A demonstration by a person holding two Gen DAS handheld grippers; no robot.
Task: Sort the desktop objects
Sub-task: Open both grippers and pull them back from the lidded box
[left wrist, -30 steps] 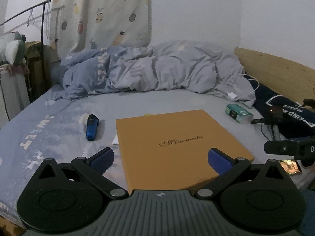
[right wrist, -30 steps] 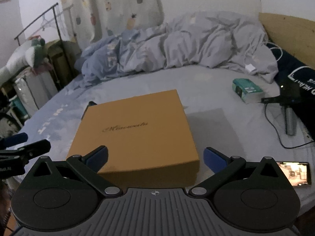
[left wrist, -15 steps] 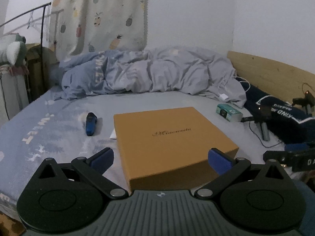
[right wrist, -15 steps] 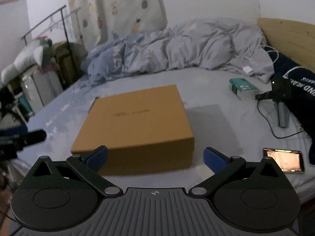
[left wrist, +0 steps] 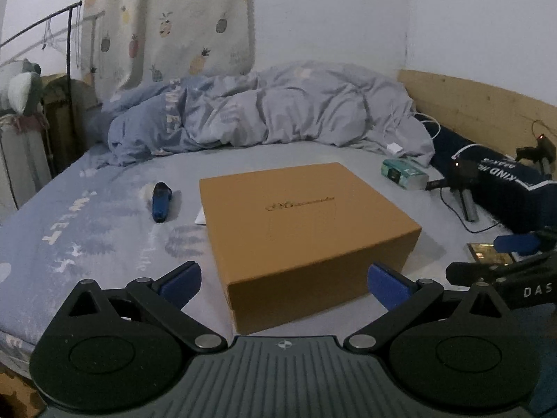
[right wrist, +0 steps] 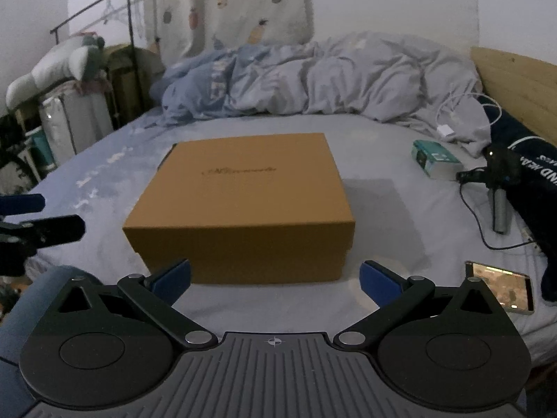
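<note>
A closed tan cardboard box [left wrist: 306, 223] lies on the bed sheet [left wrist: 104, 230]; it also shows in the right wrist view [right wrist: 243, 202]. A small dark blue device [left wrist: 161, 202] lies left of the box, with a white slip [left wrist: 201, 216] by the box's left edge. A teal packet [left wrist: 403, 173] lies to the right; it also shows in the right wrist view [right wrist: 435, 158]. My left gripper [left wrist: 283, 284] is open and empty, just short of the box's near corner. My right gripper [right wrist: 275, 280] is open and empty, facing the box's near side.
A lit phone [right wrist: 501, 291] lies at the bed's right front edge. A cabled grey handle [right wrist: 497, 209] and a dark pillow [right wrist: 532, 167] lie at the right. A crumpled duvet [right wrist: 330, 80] fills the back. A clothes rack [right wrist: 101, 55] stands at the left.
Both grippers have pulled back and lowered, so the box looks farther off and its near side now shows. Both stay open. Nothing on the bed has moved.
</note>
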